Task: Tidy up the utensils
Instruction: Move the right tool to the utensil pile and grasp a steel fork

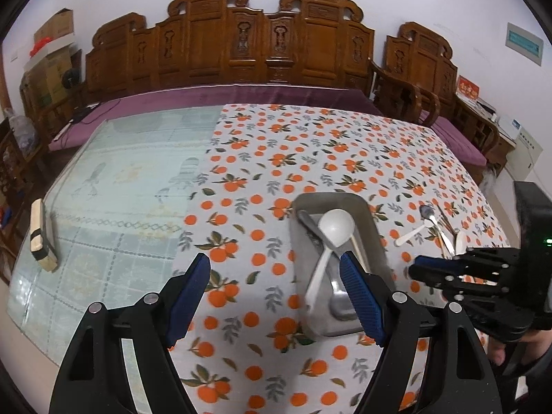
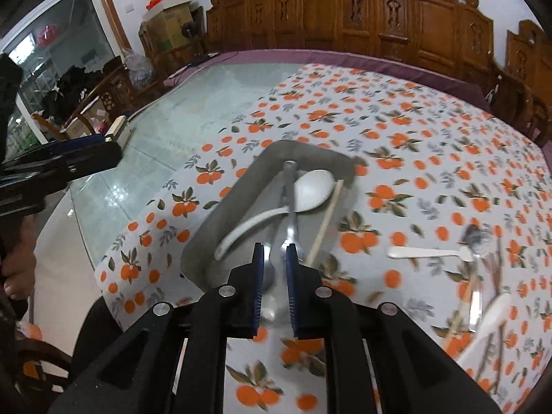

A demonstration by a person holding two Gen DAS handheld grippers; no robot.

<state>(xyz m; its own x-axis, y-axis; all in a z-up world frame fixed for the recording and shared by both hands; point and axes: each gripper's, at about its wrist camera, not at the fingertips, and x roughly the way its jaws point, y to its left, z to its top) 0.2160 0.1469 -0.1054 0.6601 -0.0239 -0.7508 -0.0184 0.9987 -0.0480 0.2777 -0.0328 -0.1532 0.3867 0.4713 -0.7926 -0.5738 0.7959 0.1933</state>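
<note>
The loose pile of utensils (image 2: 483,293) at the right of the right wrist view is smeared by motion blur, so single pieces cannot be told apart. In the tray (image 1: 372,220), the metal spoon (image 1: 339,302) is partly hidden behind the left tool (image 1: 276,296)'s finger. The right tool (image 1: 419,265) is cut off by the left wrist view's right edge, its jaws unreadable there.

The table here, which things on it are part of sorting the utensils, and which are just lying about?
Part of the job:
- grey tray
- white spoon, metal spoon and chopstick in the tray
- loose utensils on the orange-print cloth

Just lying about:
- taped wooden block on the glass top
- cardboard boxes by the wall
- carved wooden bench
</note>
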